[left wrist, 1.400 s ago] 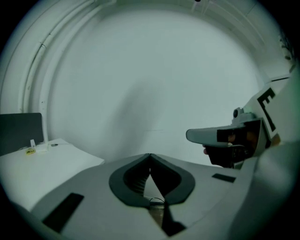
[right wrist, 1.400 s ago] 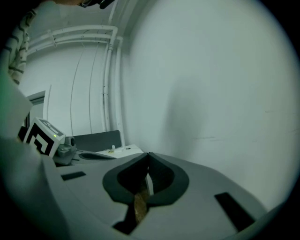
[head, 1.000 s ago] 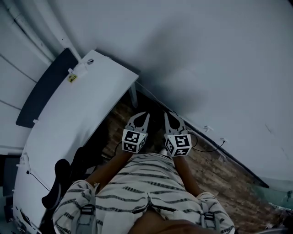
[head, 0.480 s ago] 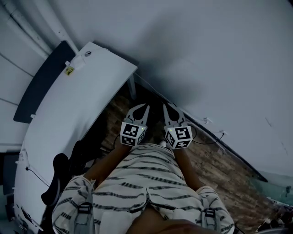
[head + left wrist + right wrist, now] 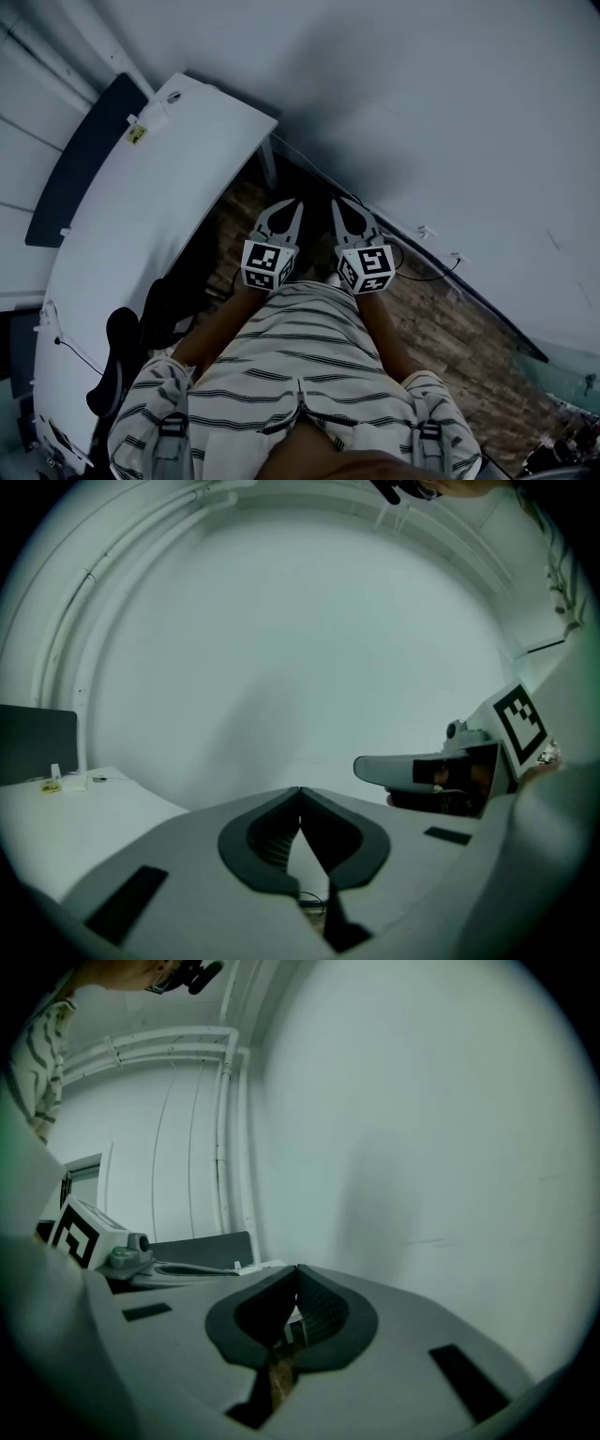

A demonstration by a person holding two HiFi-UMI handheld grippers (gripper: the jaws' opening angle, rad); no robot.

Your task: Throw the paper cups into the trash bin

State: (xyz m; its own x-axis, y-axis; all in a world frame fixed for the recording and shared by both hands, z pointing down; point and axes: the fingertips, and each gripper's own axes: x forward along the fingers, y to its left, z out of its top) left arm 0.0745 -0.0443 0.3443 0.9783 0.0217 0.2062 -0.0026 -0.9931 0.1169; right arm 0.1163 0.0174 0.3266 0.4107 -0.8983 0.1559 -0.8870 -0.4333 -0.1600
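While standing close to plain white wall [image 5: 422,112], holding left gripper [image 5: 294,203] and right gripper [image 5: 337,202] side by side above wooden floor [image 5: 450,347], aiming both at wall. Pressing fingers together on each, pinching nothing. Having white desk [image 5: 141,234] at left, dark panel [image 5: 84,159] beyond it, thin cable [image 5: 422,279] along wall foot at right. Finding paper cups and trash bin in no view; unable to tell place, contents or long axis.

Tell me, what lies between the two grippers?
Nothing but wooden floor shows between the left gripper and the right gripper, in the head view.
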